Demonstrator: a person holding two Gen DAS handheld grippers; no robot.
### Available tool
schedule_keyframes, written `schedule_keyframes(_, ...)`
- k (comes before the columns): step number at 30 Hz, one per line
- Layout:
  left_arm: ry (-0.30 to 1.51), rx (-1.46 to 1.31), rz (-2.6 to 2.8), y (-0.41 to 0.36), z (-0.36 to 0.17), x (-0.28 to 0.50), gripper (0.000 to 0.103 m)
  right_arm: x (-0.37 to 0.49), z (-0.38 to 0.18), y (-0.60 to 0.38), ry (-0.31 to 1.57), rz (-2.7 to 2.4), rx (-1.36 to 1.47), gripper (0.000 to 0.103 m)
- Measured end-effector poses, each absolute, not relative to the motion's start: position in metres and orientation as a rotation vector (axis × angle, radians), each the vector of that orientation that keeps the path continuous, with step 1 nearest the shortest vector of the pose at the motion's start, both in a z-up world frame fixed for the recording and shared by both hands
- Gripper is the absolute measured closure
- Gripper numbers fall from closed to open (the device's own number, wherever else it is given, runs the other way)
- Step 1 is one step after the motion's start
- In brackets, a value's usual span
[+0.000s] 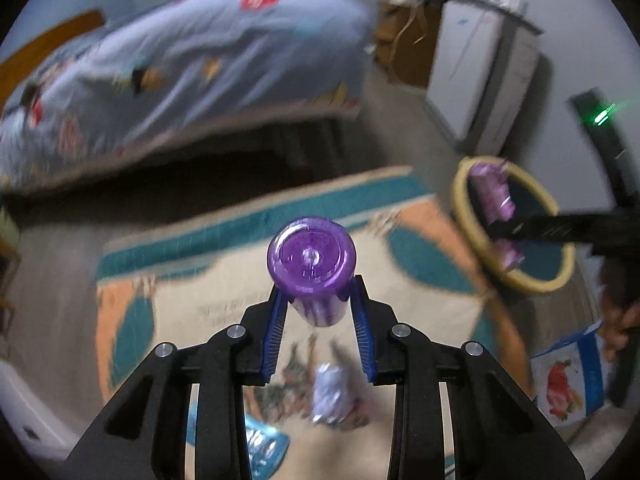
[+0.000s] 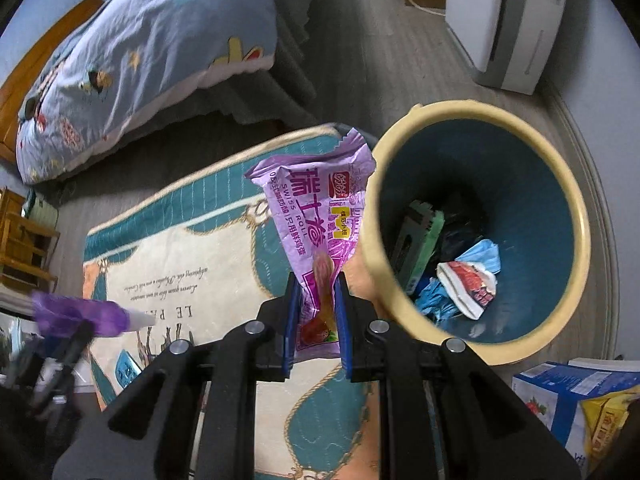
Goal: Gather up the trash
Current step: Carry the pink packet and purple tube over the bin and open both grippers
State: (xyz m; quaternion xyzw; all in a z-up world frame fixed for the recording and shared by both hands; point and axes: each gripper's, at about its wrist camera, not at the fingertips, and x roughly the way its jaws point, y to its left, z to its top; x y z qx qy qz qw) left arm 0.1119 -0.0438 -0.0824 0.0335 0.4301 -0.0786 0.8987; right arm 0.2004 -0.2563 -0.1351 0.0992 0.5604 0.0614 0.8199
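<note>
My left gripper is shut on a purple plastic bottle, held above the rug with its base toward the camera. It shows blurred in the right wrist view. My right gripper is shut on a purple Swiss roll wrapper, held beside the left rim of the blue trash bin with a cream rim. The bin holds crumpled wrappers and a green box. From the left wrist view the wrapper hangs over the bin.
A patterned rug covers the floor, with a crumpled silver wrapper and a blue blister pack on it. A bed stands behind. A blue carton lies right of the bin. A white appliance stands against the wall.
</note>
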Motion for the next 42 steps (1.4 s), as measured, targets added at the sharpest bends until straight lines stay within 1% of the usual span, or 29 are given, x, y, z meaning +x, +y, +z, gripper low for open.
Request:
schedule_keyframes(1,0.866,0.079,-0.187,-0.052,-0.066,0.115,0.07,0.2,-0.133,-0.263,1.185,0.122,0.216,0.086)
schedule_keyframes(5,0.807,0.114,-0.261,-0.076,-0.031,0.121,0.07,0.199,-0.132,-0.29,1.172,0.087,0.247,0.087)
schedule_keyframes(8,0.786,0.152,-0.308,-0.098,-0.021,0.126,0.07,0.198,-0.131,-0.315,1.158,0.052,0.273,0.087)
schedule_keyframes(14,0.822,0.103,-0.39,-0.135,-0.04,0.141,0.07,0.194,-0.138,-0.37,1.16,-0.036,0.328,0.087)
schedule_keyframes(23,0.849,0.181,-0.516,-0.204,-0.069,0.147,0.07,0.191,-0.151,-0.42,1.175,-0.108,0.366,0.086)
schedule_keyframes(32,0.866,0.238,-0.552,-0.24,-0.096,0.155,0.07,0.193,-0.161,-0.426,1.195,-0.116,0.358,0.086)
schedule_keyframes(42,0.913,0.284,-0.556,-0.259,-0.124,0.159,0.07,0.196,-0.177,-0.42,1.25,-0.1,0.32,0.086)
